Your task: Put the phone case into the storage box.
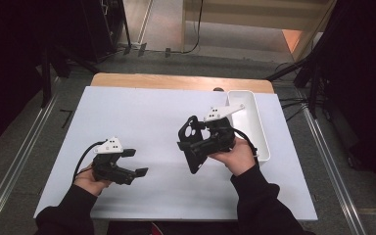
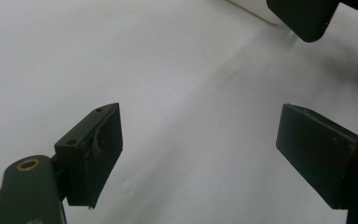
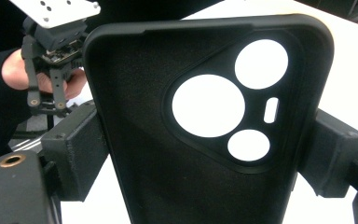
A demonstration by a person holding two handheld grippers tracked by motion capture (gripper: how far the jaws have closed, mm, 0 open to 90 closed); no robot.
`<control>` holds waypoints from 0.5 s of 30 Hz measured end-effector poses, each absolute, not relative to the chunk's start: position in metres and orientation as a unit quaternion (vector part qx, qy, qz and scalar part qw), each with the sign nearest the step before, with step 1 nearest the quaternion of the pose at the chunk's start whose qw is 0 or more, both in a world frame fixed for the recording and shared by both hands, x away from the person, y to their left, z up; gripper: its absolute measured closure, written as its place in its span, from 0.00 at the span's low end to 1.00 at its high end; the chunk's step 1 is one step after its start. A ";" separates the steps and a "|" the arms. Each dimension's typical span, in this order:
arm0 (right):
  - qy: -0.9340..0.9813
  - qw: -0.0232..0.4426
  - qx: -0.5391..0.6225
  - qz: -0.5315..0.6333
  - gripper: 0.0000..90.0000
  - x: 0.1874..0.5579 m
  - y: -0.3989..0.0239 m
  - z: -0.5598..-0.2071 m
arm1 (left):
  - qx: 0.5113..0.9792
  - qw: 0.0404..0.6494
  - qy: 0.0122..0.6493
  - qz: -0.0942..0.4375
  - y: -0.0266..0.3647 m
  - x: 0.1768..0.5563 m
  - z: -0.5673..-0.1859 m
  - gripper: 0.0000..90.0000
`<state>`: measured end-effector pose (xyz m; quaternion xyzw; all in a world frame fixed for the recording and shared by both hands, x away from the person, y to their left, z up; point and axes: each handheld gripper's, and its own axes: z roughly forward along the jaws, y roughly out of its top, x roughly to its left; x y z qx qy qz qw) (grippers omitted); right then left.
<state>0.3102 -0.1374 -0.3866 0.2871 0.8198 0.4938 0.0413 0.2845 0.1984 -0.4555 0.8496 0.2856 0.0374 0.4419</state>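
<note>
The right hand-held gripper [image 1: 190, 147] grasps a black phone case [image 1: 192, 146]: in the right gripper view its two jaws press on the case's long edges from either side, and the case [image 3: 205, 140] stands upright between them with its inner face toward that camera. The case's camera cut-out sits in the upper part, above the jaws, with two large round holes, one smaller round hole and a narrow slot, through which the white worktop [image 3: 354, 70] shows. In the high view the case is lifted off the worktop [image 1: 142, 117] and tilted, its cut-out end pointing up and away from the person's right hand [image 1: 237, 156].

The left hand-held gripper [image 1: 138, 162] is released. In the left gripper view its jaws stand wide apart with bare white worktop [image 2: 168, 93] between them and nothing against either pad. It lies low over the worktop, to the left of the right hand-held gripper and well apart from it, with its jaws pointing toward the case. The person's left hand [image 1: 92, 180] holds it from behind, and its black cable loops out at the hand.

A white rectangular tray [image 1: 262, 132] lies on the worktop just beyond and to the right of the right hand-held gripper, its long side running away from the person.
</note>
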 end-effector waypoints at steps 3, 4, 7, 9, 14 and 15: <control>0.819 0.044 0.290 0.494 0.13 0.312 -0.140 -0.385 | 0.853 0.438 0.281 0.036 0.200 0.282 -0.458 0.16; 0.819 0.045 0.291 0.492 0.13 0.312 -0.140 -0.385 | 0.855 0.436 0.280 0.038 0.200 0.281 -0.459 0.16; 0.819 0.046 0.294 0.491 0.13 0.313 -0.143 -0.383 | 0.859 0.426 0.282 0.042 0.200 0.280 -0.461 0.16; 0.818 0.050 0.297 0.490 0.13 0.315 -0.146 -0.382 | 0.860 0.423 0.283 0.043 0.201 0.280 -0.462 0.16; 0.812 0.054 0.306 0.493 0.13 0.317 -0.154 -0.377 | 0.860 0.416 0.294 0.032 0.204 0.281 -0.464 0.16; 0.811 0.056 0.309 0.494 0.13 0.317 -0.155 -0.376 | 0.861 0.412 0.296 0.027 0.204 0.282 -0.465 0.16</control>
